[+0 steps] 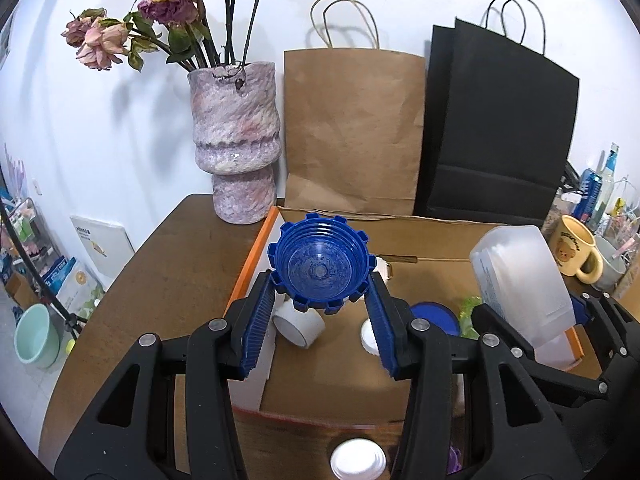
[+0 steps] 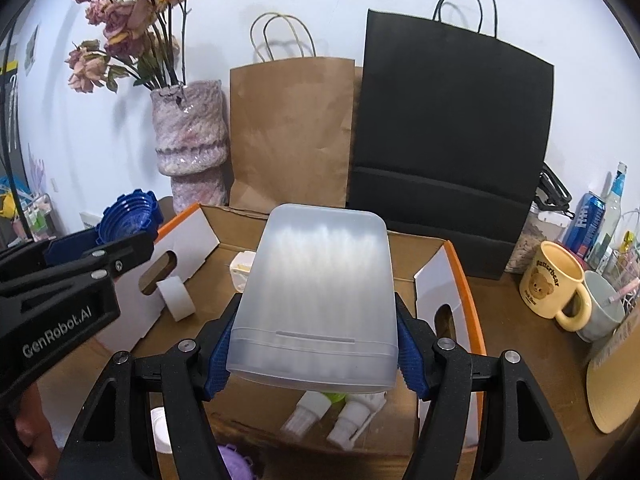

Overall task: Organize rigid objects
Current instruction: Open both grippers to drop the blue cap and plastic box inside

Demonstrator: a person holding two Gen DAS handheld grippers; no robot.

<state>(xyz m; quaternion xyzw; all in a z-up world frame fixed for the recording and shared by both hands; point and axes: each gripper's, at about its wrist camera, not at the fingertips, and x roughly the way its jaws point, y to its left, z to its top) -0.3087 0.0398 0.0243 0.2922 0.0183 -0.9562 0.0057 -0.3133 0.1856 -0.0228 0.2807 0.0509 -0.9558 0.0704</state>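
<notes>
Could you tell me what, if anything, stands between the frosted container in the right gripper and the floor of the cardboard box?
Nothing blocks the drop. The right gripper holds the frosted container above the open cardboard box; small white bottles lie on the floor directly beneath.

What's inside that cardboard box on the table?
In the cardboard box: a roll of white tape, a small cream container, white bottles, something green. The frosted tub held above hides the middle.

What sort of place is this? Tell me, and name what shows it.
Probably a lived-in home or small office corner, not a lab: a wooden table against a white wall holds a vase of dried roses, paper shopping bags and a bear-print mug beside drink bottles.
</notes>
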